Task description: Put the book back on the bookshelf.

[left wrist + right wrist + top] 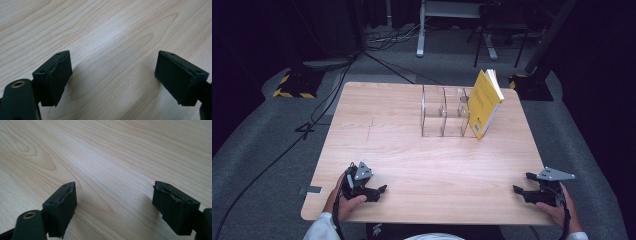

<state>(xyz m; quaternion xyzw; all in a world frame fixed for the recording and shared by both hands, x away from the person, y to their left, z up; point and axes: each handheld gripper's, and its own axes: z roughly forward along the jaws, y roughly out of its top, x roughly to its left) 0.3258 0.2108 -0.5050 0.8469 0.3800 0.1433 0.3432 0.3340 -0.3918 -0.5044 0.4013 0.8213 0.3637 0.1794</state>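
Yellow book (483,102) upright, tilted, leaning in right end of clear acrylic rack (444,118), mid-table

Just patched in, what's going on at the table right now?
A person rests both grippers low at the near edge of the wooden table. The left gripper and the right gripper are both open with nothing between the jaws. Farther back, a yellow book leans tilted against the right end of a clear acrylic organizer.
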